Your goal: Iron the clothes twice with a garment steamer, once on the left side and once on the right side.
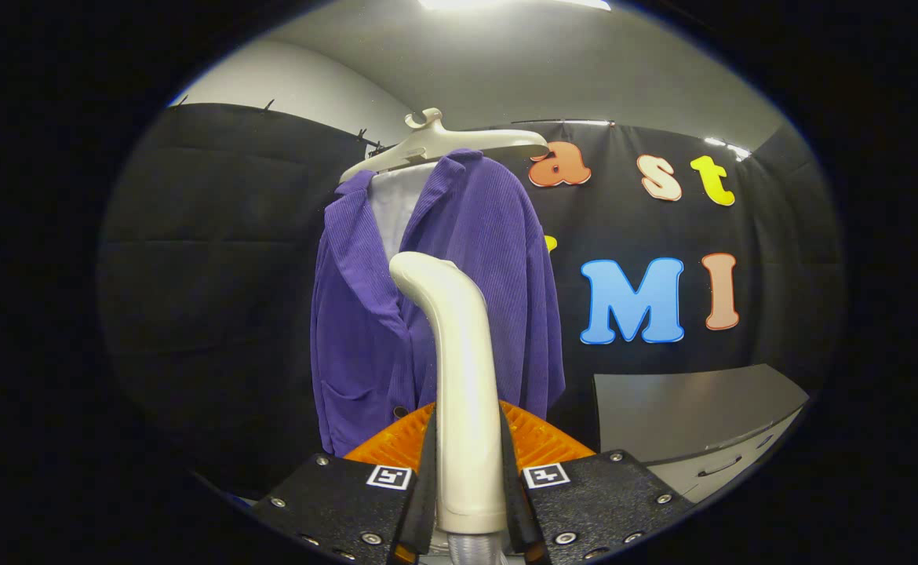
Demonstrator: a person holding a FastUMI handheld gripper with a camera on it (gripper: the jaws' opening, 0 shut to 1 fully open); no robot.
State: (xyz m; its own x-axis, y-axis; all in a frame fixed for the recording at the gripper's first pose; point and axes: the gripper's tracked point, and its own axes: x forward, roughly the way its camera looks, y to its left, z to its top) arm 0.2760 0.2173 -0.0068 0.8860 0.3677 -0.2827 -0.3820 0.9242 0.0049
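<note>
Holding the steamer point(459, 377) upright, gripper point(467, 502) fingers clamped on both sides of its handle. The purple jacket point(428, 298) hangs beyond on a hanger point(443, 145), steamer head near its front. We'd keep each pass slow and straight down one side. Open room left; a cabinet point(694, 416) crowds the right.

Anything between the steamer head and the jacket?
Nothing visible. The hand-held gripper is shut on the steamer, whose head points at the purple jacket on its hanger, with open air between.
</note>
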